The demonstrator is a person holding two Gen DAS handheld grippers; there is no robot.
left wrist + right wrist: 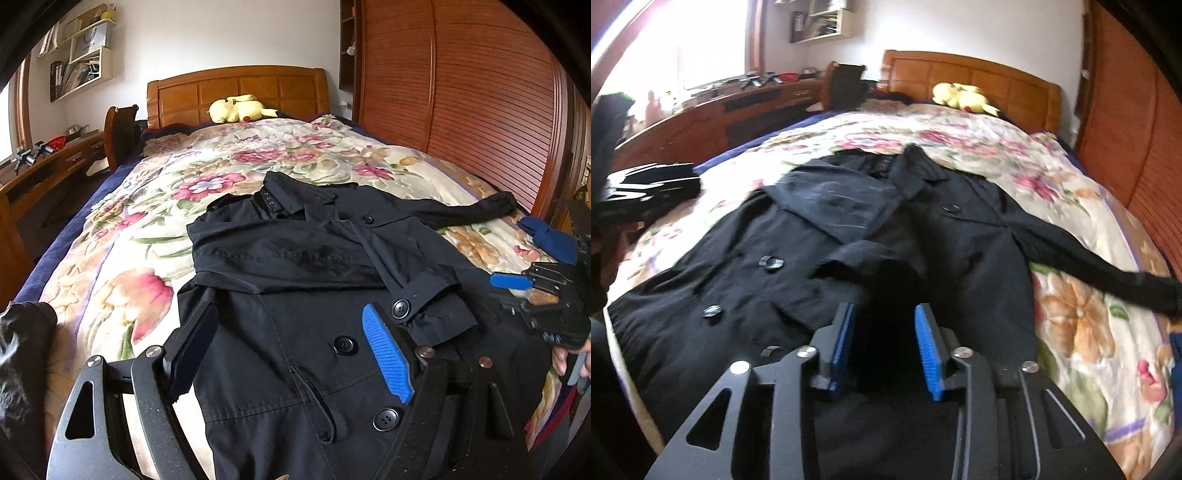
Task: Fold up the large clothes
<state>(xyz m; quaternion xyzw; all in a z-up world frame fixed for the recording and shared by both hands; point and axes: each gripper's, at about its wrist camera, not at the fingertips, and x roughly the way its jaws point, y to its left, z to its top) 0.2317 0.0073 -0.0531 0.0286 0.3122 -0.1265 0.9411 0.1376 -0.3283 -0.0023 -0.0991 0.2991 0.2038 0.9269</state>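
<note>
Lying flat, coat [295, 266] (1 sleeve folded).

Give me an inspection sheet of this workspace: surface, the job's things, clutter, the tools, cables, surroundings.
Surface: bed covered by a floral quilt.
Job's things: black coat lies front up, buttons showing; one sleeve folded across the chest, the other sleeve stretched out sideways onto the quilt.
Clutter: yellow plush toy by the headboard; blue cloth at the quilt's edge.
Tools: left tool open above the coat, nothing between its pads; right tool part open over the coat, gripping nothing.
Cables: nothing seen.
Surroundings: wooden wardrobe, wall shelves, long desk under a bright window.
</note>
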